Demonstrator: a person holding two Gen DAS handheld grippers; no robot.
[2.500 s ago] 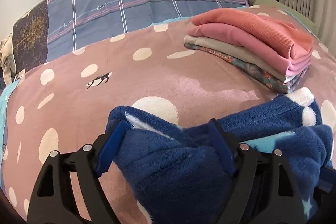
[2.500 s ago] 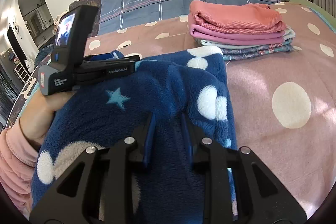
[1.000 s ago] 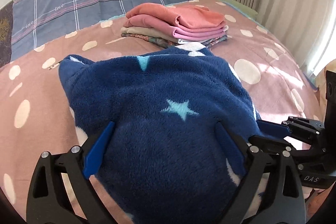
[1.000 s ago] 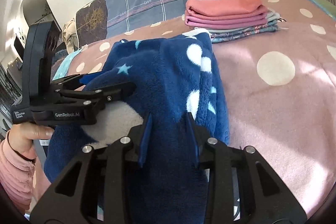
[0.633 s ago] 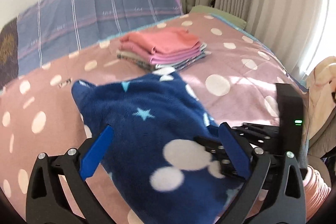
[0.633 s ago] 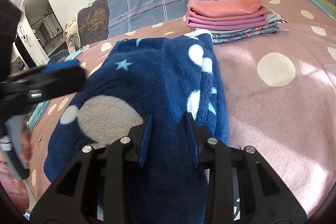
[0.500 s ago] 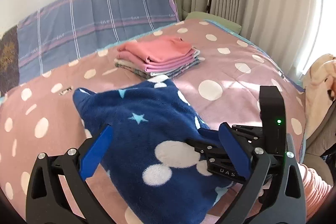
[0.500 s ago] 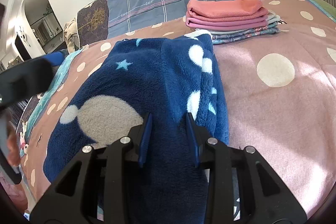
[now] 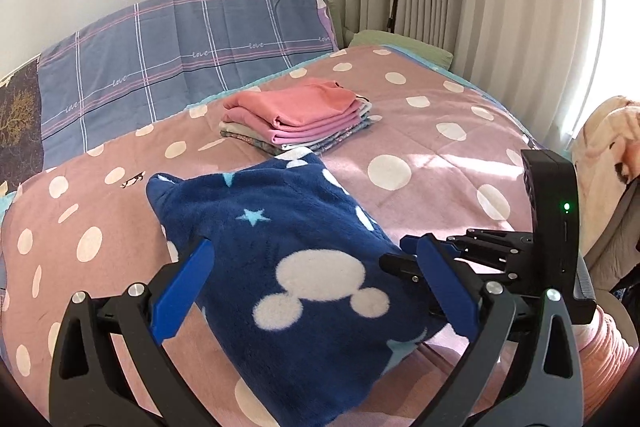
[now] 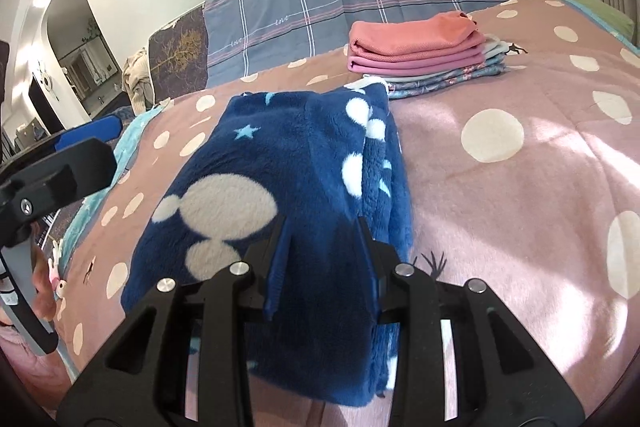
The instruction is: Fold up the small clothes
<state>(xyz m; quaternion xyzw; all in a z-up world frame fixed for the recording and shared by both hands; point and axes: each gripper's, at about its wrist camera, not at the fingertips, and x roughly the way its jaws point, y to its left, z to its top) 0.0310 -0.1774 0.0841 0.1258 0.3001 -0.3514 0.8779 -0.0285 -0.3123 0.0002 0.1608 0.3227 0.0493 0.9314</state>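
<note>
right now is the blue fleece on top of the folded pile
No, the blue fleece lies flat on the pink spotted blanket, in front of the folded pile.

A folded navy fleece garment [image 10: 288, 179] with white dots and a pale star lies on a pink polka-dot bedspread [image 10: 520, 195]. The right gripper [image 10: 324, 251] pinches the garment's near edge between its blue fingers. Beyond the garment's far corner sits a stack of folded clothes [image 10: 424, 55], pink on top. The left gripper [image 10: 76, 159] hovers left of the garment, clear of it.
</note>
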